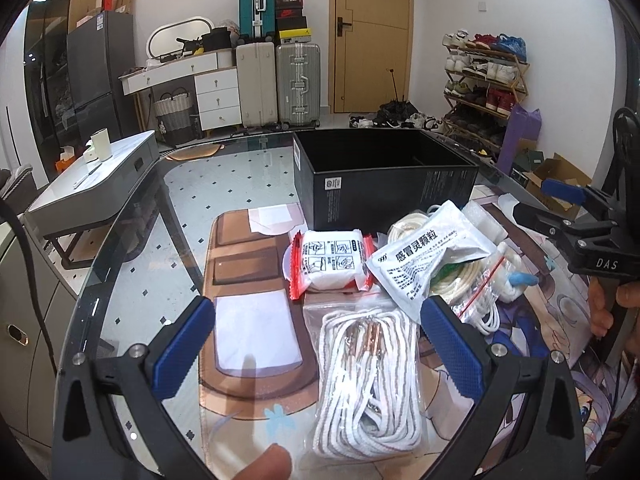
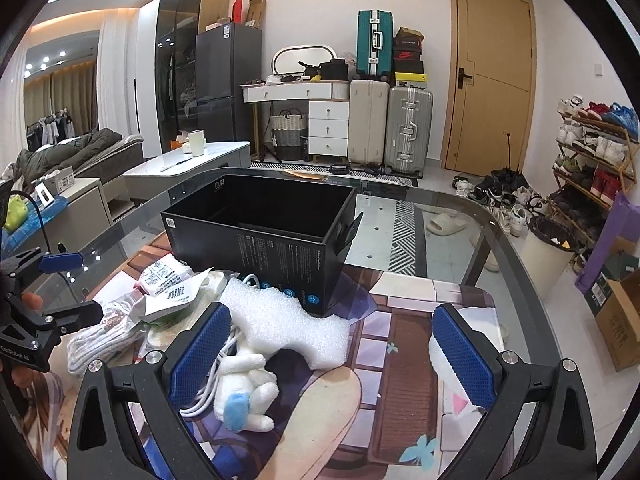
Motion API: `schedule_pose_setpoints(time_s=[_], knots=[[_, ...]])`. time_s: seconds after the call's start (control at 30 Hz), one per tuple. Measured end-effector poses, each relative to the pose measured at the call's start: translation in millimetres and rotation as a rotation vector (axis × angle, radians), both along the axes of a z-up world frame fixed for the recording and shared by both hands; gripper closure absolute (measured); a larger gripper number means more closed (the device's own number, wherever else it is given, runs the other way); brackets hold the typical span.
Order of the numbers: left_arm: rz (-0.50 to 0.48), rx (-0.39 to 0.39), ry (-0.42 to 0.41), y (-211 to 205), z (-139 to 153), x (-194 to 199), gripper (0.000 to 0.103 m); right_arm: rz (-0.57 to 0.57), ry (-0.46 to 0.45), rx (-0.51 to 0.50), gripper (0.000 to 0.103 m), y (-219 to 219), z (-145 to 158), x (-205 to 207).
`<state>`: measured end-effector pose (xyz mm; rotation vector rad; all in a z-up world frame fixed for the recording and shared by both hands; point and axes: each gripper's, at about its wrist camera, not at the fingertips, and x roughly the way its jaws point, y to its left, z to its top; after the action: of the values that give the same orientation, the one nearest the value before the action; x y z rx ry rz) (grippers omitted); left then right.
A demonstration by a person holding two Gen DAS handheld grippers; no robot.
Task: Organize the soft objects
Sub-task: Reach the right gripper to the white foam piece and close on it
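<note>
My left gripper point(image 1: 320, 344) is open low over the mat, and a clear bag of white rope point(image 1: 368, 376) lies between its blue pads. Behind the bag sit a red-and-white pack point(image 1: 328, 264) and a white medicine pouch point(image 1: 424, 256). An open black box point(image 1: 384, 176) stands further back. My right gripper point(image 2: 332, 354) is also open; a white plush toy point(image 2: 248, 392) with a blue patch lies by its left pad, on a white cable point(image 2: 200, 404). White foam sheet point(image 2: 288, 324) rests against the black box point(image 2: 260, 236). Each gripper shows in the other's view: the right point(image 1: 532, 204), the left point(image 2: 76, 288).
Everything rests on a printed mat point(image 1: 240, 264) over a round glass table point(image 2: 460, 240). Its curved edge runs close on both sides. A bin point(image 2: 548, 252), shoe rack point(image 2: 592, 160) and cardboard box point(image 2: 620, 320) stand on the floor to the right; suitcases point(image 2: 408, 128) stand by the door.
</note>
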<state>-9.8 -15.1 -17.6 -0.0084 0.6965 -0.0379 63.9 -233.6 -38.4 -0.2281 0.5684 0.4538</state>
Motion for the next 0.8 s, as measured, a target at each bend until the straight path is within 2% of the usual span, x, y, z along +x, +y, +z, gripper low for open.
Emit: schedule_pose_setpoints(time_s=[0.23, 0.5, 0.8], knots=[[-0.026, 0.025, 0.074, -8.6, -8.5, 1.5, 0.0, 0.129, 0.027, -0.092, 0.0, 2.2, -0.4, 10.6], [-0.039, 0.014, 0.134, -14.3, -13.3, 6.3, 0.0, 0.277, 0.052, -0.092, 0.0, -7.0, 10.2, 37.6], [-0.044, 0.013, 0.182, -18.3, -16.5, 10.2, 0.0, 0.432, 0.104, -0.12, 0.0, 6.8, 4.4, 44.0]])
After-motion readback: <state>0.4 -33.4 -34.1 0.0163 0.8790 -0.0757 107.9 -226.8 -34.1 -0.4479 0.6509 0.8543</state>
